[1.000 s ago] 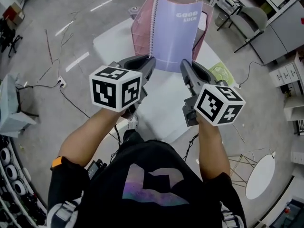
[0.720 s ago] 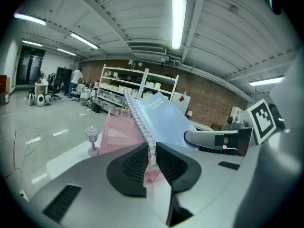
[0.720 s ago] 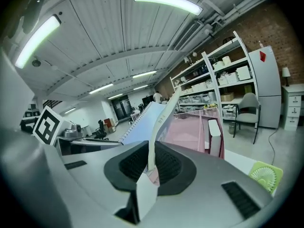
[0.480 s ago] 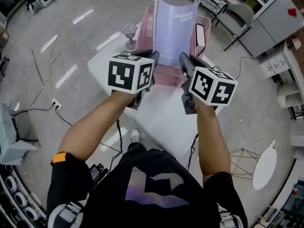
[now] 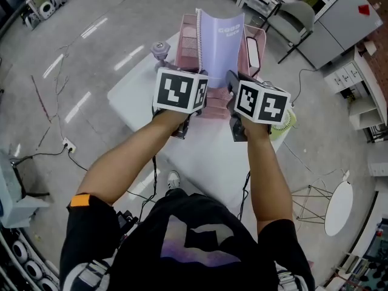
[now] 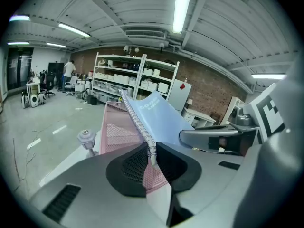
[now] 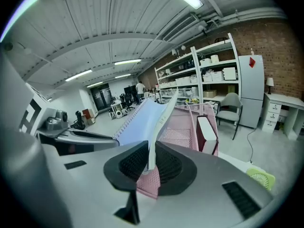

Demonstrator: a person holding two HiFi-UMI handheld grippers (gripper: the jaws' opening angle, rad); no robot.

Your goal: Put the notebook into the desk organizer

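1. Pinching with fingers (image 6: 128, 167) of the left gripper (image 6: 151, 161) on the spiral-bound edge of the notebook (image 5: 219, 41), pads pressed to both sides.
2. Clamping likewise with fingers (image 7: 172, 167) of the right gripper (image 7: 151, 163) on the opposite, free edge.
3. Holding the lilac notebook upright and slightly bowed between both grippers, over the pink mesh desk organizer (image 5: 189, 35); lower edge hidden, contact impossible to tell.
4. Standing, as for the organizer, on a white table (image 5: 133, 90).

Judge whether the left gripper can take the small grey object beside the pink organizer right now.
Probably not: the left gripper is clamped on the notebook at its spiral edge, so its jaws are full, though the grey object stands unblocked nearby.
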